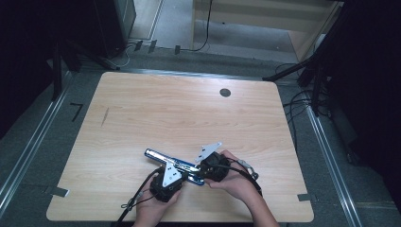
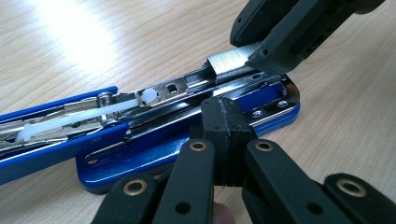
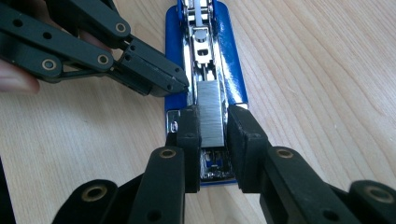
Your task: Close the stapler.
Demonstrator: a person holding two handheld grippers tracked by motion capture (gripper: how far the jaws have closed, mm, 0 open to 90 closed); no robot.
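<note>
R claw grips staple strip; L claw closed.

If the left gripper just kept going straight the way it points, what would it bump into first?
Most likely the opened blue stapler: the shut left gripper already sits against its side, pointing at the metal staple channel. Beyond that lies the right gripper, though depth is hard to judge.

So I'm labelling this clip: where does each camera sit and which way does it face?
High view: above the table, looking forward and down; forearms, hands, both grippers.
Left gripper view: on the left gripper, jaws shut against the stapler.
Right gripper view: on the right gripper, its jaws astride the staples.
All share the stapler.
</note>
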